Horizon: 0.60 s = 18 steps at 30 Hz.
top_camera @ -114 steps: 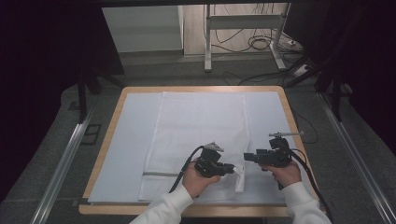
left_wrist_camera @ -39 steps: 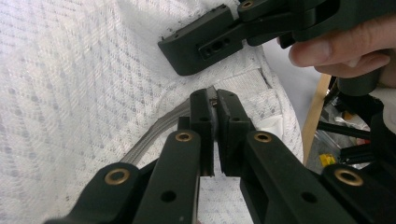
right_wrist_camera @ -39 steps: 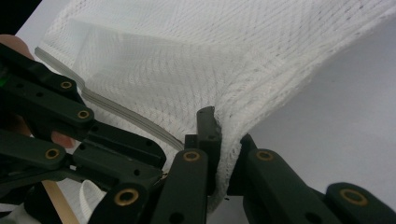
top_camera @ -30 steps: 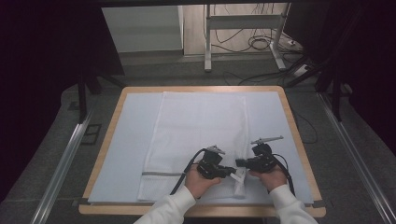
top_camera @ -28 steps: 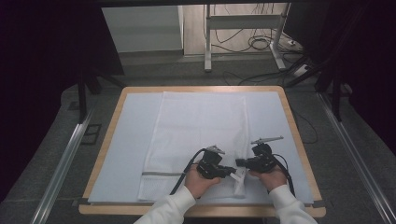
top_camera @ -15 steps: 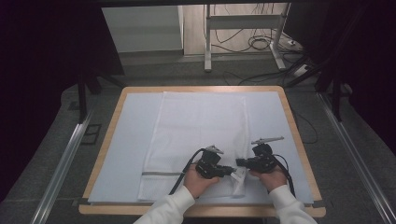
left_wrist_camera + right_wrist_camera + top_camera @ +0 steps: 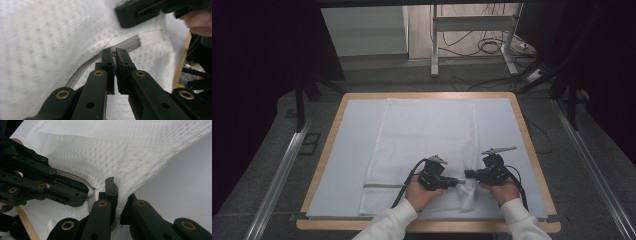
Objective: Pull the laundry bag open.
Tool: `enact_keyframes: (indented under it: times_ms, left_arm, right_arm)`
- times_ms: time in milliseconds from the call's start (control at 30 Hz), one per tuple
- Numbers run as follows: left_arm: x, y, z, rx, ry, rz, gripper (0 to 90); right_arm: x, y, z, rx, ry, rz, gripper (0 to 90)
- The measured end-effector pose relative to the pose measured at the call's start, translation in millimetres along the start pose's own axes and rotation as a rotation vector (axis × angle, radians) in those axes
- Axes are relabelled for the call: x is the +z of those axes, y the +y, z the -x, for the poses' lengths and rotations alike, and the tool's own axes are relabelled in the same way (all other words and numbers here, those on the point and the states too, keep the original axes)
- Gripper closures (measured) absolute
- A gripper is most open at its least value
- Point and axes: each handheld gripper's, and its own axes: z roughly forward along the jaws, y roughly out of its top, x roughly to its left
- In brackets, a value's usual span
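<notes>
A white mesh bag (image 7: pixel 427 135) lies flat on the mat, with a grey zipper (image 7: pixel 382 186) along its near end. Both grippers meet at its near right corner, where the fabric is bunched up. My left gripper (image 7: pixel 459 181) points right. In the left gripper view, the left gripper (image 7: pixel 114 52) is shut on a small brass zipper pull (image 7: pixel 114 53) at the end of the zipper (image 7: pixel 130 44). My right gripper (image 7: pixel 468 174) points left. In the right gripper view, the right gripper (image 7: pixel 117 188) is shut on a fold of mesh (image 7: pixel 130 170) draped over one jaw.
A pale mat (image 7: pixel 357 145) covers the wood-rimmed table (image 7: pixel 523 125). The near table edge (image 7: pixel 437 225) lies just behind the person's hands. Metal rails run along the floor on both sides, and a desk frame with cables (image 7: pixel 492 45) stands beyond the table.
Since the earliest frame my right gripper has moved left to the bag's near right corner, close to the left gripper. Over the last second nothing has visibly moved.
</notes>
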Motion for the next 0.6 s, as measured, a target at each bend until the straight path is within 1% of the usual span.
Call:
enact_keyframes:
  times_ms: [33,67,133,167,300,367,400,467,533,567,600]
  left_arm:
    - [0.0,0.0,0.0,0.000,0.000,0.000,86.8]
    - [-2.1,-1.0,-2.3,-0.010,0.004,0.004,86.8]
    - [-3.5,-1.4,-3.7,-0.005,0.006,-0.004,86.8]
    - [-5.5,-2.6,-5.2,-0.019,0.006,0.003,86.8]
    - [-10.1,-4.6,-9.5,-0.018,0.009,-0.004,86.8]
    - [-12.9,-6.3,-11.3,-0.026,0.012,-0.003,86.8]
    - [-14.1,-6.8,-12.6,-0.022,0.011,-0.006,86.8]
    - [-14.9,-7.2,-12.9,-0.029,0.008,-0.002,86.7]
    - [-16.9,-7.9,-13.6,-0.022,0.013,-0.005,86.7]
    - [-17.4,-8.3,-13.6,-0.032,0.010,0.000,86.7]
    - [-17.4,-8.3,-13.6,-0.032,0.010,0.000,86.7]
  right_arm:
    - [0.0,0.0,0.0,0.000,0.000,0.000,87.7]
    - [-1.0,0.2,0.8,0.000,0.003,0.003,87.7]
    - [-1.0,0.2,0.9,0.000,0.004,0.003,87.7]
    - [-0.7,0.2,0.7,0.002,0.006,0.003,87.7]
    - [-0.7,0.2,0.8,0.003,0.010,0.006,87.7]
    - [-1.0,0.3,0.6,0.003,0.014,0.007,87.6]
    - [-1.1,0.3,0.9,0.004,0.014,0.008,87.7]
    - [-1.3,0.3,1.1,0.005,0.015,0.009,87.7]
    - [-1.5,0.4,1.0,0.004,0.017,0.011,87.7]
    - [-1.5,0.4,1.2,0.005,0.019,0.012,87.7]
    - [-1.6,0.4,1.3,0.005,0.020,0.014,87.7]
